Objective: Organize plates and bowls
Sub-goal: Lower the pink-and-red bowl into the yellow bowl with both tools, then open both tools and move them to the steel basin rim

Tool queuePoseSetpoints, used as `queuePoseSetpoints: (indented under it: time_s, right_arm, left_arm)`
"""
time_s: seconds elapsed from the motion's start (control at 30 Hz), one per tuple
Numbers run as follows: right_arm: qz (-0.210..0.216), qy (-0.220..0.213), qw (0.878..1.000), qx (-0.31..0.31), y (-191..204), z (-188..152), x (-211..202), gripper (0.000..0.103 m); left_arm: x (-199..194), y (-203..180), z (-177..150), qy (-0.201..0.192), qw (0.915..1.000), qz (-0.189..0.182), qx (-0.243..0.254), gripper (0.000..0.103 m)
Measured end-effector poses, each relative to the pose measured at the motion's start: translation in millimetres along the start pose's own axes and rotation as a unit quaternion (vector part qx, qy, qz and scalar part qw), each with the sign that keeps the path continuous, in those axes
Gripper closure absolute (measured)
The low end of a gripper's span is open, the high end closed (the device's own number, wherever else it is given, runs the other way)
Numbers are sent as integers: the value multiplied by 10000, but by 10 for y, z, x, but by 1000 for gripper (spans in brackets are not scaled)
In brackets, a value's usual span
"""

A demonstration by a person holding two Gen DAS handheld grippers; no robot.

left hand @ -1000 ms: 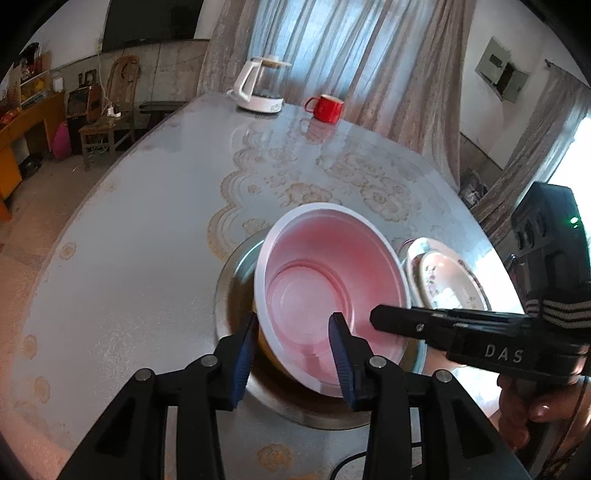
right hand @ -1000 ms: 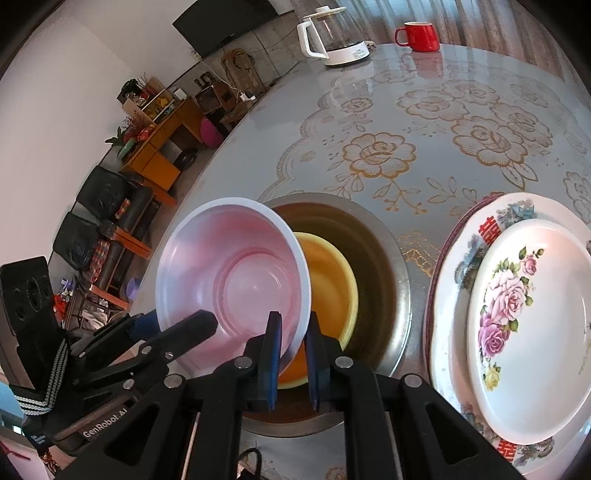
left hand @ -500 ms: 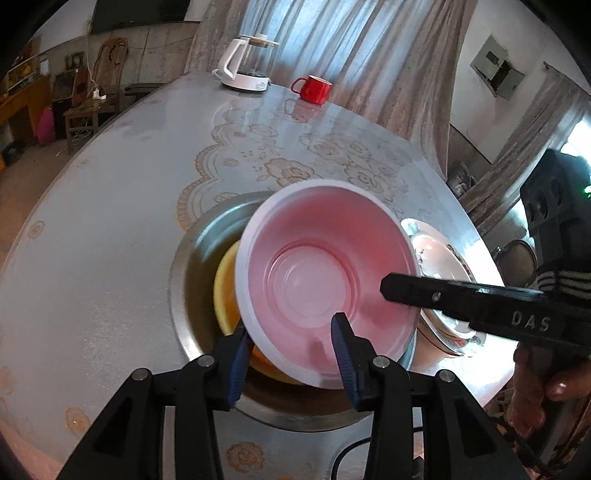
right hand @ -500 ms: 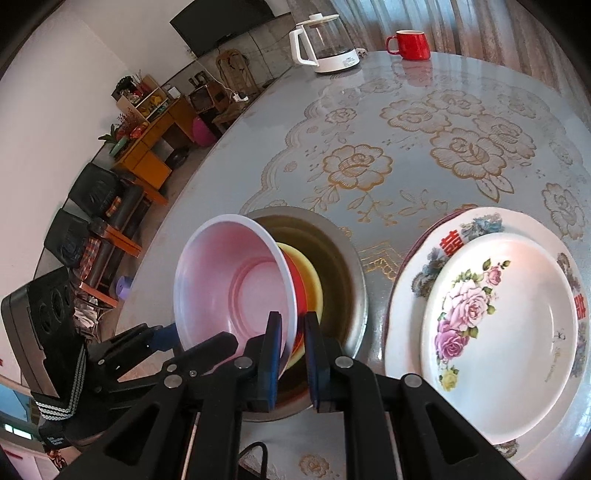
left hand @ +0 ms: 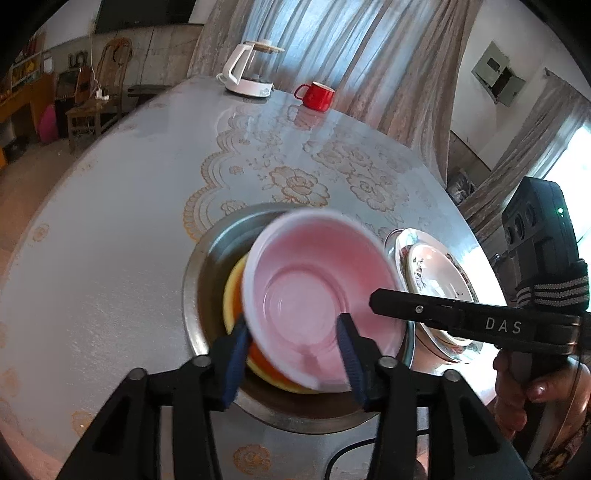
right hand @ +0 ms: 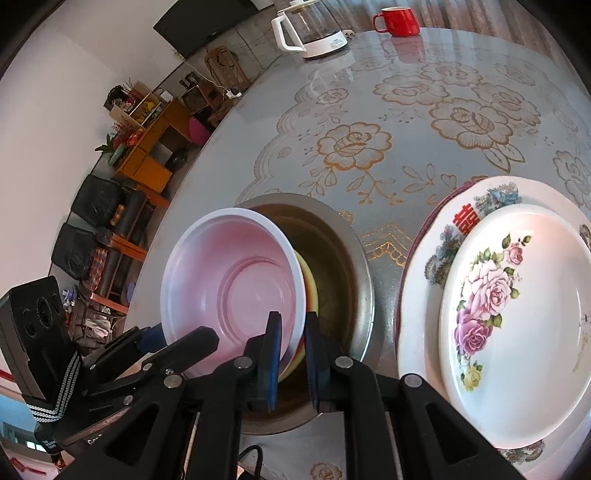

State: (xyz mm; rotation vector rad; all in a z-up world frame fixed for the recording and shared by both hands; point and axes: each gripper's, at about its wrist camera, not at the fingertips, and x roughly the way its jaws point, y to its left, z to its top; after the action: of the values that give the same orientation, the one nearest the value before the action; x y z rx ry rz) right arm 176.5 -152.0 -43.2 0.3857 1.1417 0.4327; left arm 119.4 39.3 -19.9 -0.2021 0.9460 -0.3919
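A pink bowl (left hand: 317, 288) (right hand: 229, 280) with a white rim hangs tilted over a yellow bowl (left hand: 232, 291) (right hand: 312, 291). The yellow bowl lies in a steel basin (left hand: 199, 258) (right hand: 354, 258). My left gripper (left hand: 291, 325) (right hand: 181, 338) straddles the pink bowl's near rim. Its jaws are opening, and the pads stand just off the blurred rim. My right gripper (right hand: 292, 321) (left hand: 373, 299) is shut on the rim at the bowl's right side. Two flowered plates (left hand: 436, 273) (right hand: 517, 314) are stacked right of the basin.
A white kettle (left hand: 247, 70) (right hand: 314, 29) and a red mug (left hand: 317, 96) (right hand: 399, 20) stand at the far edge of the round table (left hand: 110, 221). A person's hand (left hand: 517, 387) holds the right gripper. Chairs and shelves stand beyond the table's left edge.
The left jaws have spread wider off the pink bowl's rim. The bowl has tipped and slid right, baring more of the yellow bowl. The right gripper keeps its grip.
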Motion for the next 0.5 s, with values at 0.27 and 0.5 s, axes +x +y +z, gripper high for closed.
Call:
queuePoseSetpoints:
  time_s: [0.27,0.5]
  right_arm:
    - [-116,-145,9997,-159,62,27,-62,81]
    - [-89,-107,9997,-196,102,38,43,81]
  left_arm:
    - [-129,-12,67,-311,9994,136,63,37]
    - [-123,-25,53,-463,9976,445,271,38]
